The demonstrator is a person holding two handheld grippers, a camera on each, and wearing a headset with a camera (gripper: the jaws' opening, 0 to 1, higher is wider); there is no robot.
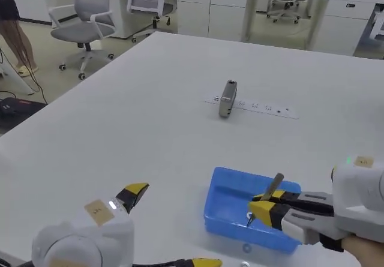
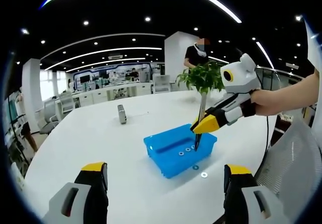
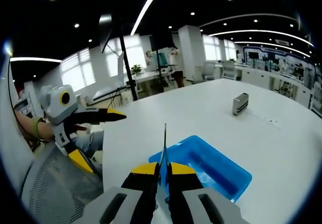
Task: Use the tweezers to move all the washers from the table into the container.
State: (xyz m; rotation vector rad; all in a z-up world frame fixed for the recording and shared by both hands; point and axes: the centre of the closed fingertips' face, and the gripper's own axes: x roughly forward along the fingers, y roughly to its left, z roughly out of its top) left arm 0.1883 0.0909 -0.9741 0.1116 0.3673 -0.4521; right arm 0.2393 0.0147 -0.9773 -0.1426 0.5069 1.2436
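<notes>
Here the right gripper (image 1: 261,206) clamps the tweezers (image 1: 273,186), tips down in the blue container (image 1: 222,198), seemingly for a drop, though the tips are too small to read. Two washers (image 2: 204,174) lie on the table (image 1: 150,129) just beside it; the left gripper (image 1: 172,226) gapes empty, held clear.

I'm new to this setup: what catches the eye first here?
The bright blue container near the table's front edge stands out first, with the right gripper holding tweezers tip-down over it. The left gripper hangs open beside it, and washers lie on the table just outside.
</notes>
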